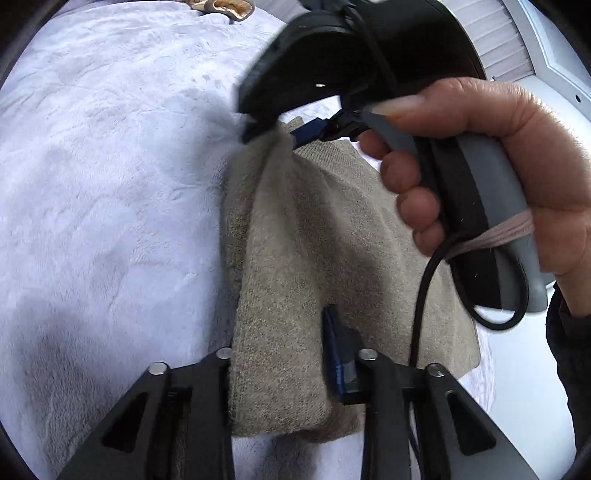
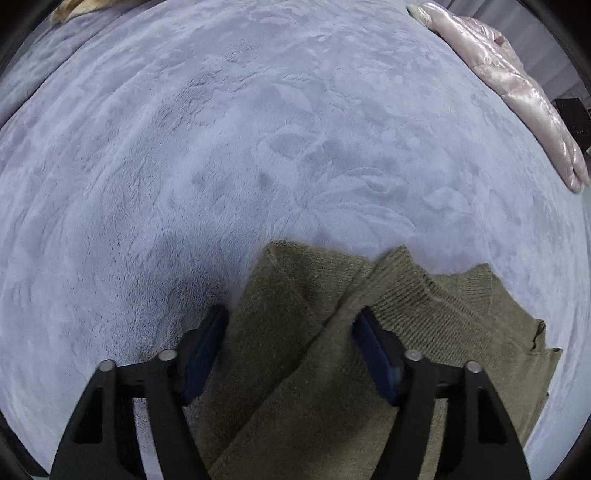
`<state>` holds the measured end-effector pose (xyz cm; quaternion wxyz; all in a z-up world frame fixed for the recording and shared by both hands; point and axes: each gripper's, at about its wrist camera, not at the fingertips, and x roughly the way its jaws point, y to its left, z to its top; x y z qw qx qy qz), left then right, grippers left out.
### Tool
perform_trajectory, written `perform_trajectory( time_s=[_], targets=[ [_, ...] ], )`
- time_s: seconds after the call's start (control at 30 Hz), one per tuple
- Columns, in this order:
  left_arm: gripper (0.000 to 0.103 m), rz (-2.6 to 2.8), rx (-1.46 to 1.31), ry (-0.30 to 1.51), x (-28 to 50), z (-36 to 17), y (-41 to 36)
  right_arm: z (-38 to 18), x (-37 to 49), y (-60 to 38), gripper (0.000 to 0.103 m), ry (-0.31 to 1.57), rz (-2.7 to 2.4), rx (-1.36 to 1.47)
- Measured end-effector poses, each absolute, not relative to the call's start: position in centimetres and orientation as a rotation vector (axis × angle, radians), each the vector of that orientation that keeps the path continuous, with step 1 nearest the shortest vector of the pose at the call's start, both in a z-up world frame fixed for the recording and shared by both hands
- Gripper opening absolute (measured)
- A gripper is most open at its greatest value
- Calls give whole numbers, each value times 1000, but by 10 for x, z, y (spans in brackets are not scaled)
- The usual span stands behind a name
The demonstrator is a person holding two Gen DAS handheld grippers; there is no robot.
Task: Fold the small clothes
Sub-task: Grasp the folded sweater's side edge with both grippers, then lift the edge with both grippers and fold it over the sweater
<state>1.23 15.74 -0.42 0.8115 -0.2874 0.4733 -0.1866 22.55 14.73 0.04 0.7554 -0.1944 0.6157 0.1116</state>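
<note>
A beige-olive knitted garment [image 1: 306,266] lies partly folded on the pale fleece blanket [image 1: 103,177]. In the left wrist view my left gripper [image 1: 284,354] straddles a raised fold of it; its jaws stand apart with knit between them, the left finger hidden by cloth. My right gripper [image 1: 280,129], held in a hand [image 1: 480,166], sits at the garment's far end with cloth bunched at its tips. In the right wrist view the right gripper [image 2: 291,339] has its jaws wide apart over the garment [image 2: 332,350], with folded layers between them.
The blanket [image 2: 258,147] covers the whole surface. A pink satin garment [image 2: 517,92] lies at the far right edge. A tan patterned item [image 1: 225,5] lies at the far edge; it also shows in the right wrist view [image 2: 74,7]. A white wall panel [image 1: 546,55] stands at right.
</note>
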Motion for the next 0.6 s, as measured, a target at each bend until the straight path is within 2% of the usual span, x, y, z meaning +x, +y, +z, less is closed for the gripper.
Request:
perform_trajectory(
  time_s=[0.03,0.07,0.17,0.6],
  targets=[
    [23,-398,-615,1014,13,-1,155,5,228,139,38,1350,240,-403],
    [21,-394,-610,1013,12,3,154,9,230,132,23,1358,248,-368],
    [19,-382,-569,1002,7,18,147,27,230,113,21,1350,311,-283],
    [17,-303,-325,953,-39,78,105,86,207,88,21,1219,471,-279]
  ],
)
